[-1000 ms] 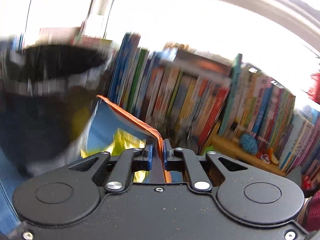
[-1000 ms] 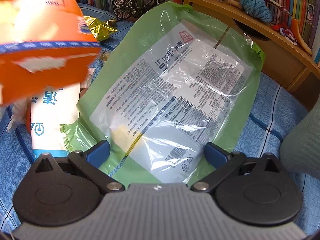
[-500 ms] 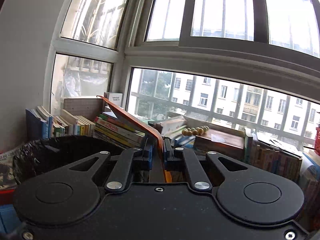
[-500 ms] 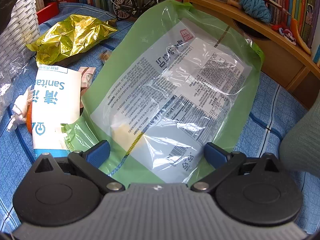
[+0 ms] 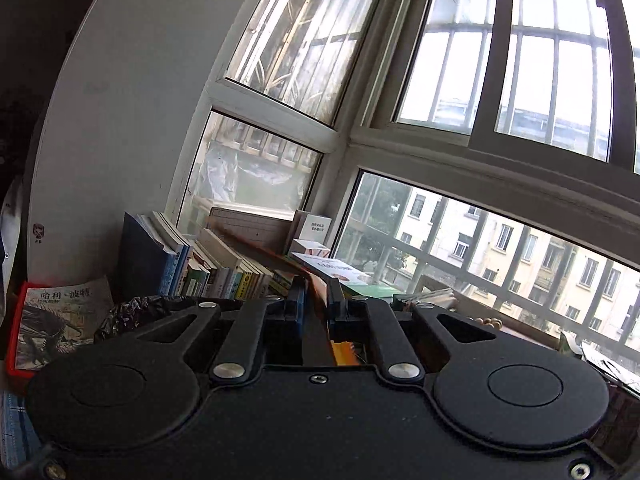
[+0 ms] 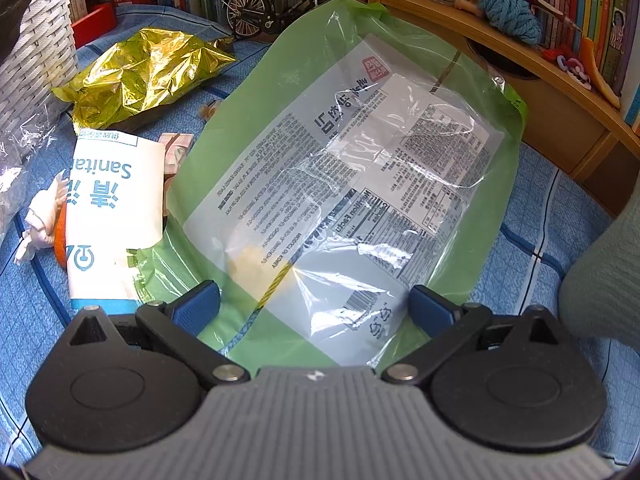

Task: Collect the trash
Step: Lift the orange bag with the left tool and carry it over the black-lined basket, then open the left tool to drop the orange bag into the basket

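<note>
two left fingers (image 5: 297, 300) pinch a thin orange wrapper (image 5: 320, 300); right fingers (image 6: 198, 306) spread wide above a crinkly green bag (image 6: 344, 168).

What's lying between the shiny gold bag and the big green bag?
In the right wrist view, mostly bare blue cloth separates the gold bag and green bag, with one small brown scrap.

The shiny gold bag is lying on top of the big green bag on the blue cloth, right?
Not quite. In the right wrist view the shiny gold bag lies beside the big green bag, off to its left near the white basket, not on top of it. Both do rest on the blue cloth.
</note>
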`<state>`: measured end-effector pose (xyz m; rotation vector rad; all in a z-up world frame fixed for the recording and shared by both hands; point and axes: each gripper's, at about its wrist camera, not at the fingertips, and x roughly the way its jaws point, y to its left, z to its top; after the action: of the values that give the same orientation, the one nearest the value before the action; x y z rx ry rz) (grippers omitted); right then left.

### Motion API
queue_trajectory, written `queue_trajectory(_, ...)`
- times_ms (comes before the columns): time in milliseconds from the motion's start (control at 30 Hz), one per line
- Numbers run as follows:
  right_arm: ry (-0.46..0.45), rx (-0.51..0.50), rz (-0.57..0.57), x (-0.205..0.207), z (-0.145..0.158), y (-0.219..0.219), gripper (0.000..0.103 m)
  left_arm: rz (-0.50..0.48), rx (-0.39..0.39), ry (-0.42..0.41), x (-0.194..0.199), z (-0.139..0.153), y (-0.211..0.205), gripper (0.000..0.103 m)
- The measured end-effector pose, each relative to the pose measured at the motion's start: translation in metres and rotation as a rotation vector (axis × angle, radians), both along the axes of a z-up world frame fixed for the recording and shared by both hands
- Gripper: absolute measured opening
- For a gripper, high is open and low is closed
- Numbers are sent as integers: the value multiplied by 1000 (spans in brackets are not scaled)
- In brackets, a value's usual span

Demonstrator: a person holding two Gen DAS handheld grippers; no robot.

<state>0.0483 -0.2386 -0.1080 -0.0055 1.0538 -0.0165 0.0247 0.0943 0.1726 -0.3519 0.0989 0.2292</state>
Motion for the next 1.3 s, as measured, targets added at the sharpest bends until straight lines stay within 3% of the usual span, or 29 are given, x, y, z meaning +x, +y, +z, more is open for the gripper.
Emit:
queue_trajectory(133,0,0,4,0,0,0,103,21,22,-16,1,6,6,9)
queue_trajectory(433,1,2,18,-1,3,0,103,-43,39,185,36,-38,-9,13)
queue_trajectory(500,-11,11,23,-2,6,0,103,-40,53,198,38,-43,-12,23)
queue_trajectory(533,-21,18,24,-3,8,0,103,-39,59,200,37,-44,-15,34)
queue_trajectory(600,-45,40,26,-4,12,-2,103,-32,63,196,36,-45,-17,45)
queue_trajectory(1000,-202,135,-90,-7,36,-22,103,-98,109,203,27,-51,-40,53)
queue_trajectory(1300,-267,101,-176,-11,46,-29,103,-226,121,139,9,-43,-64,63)
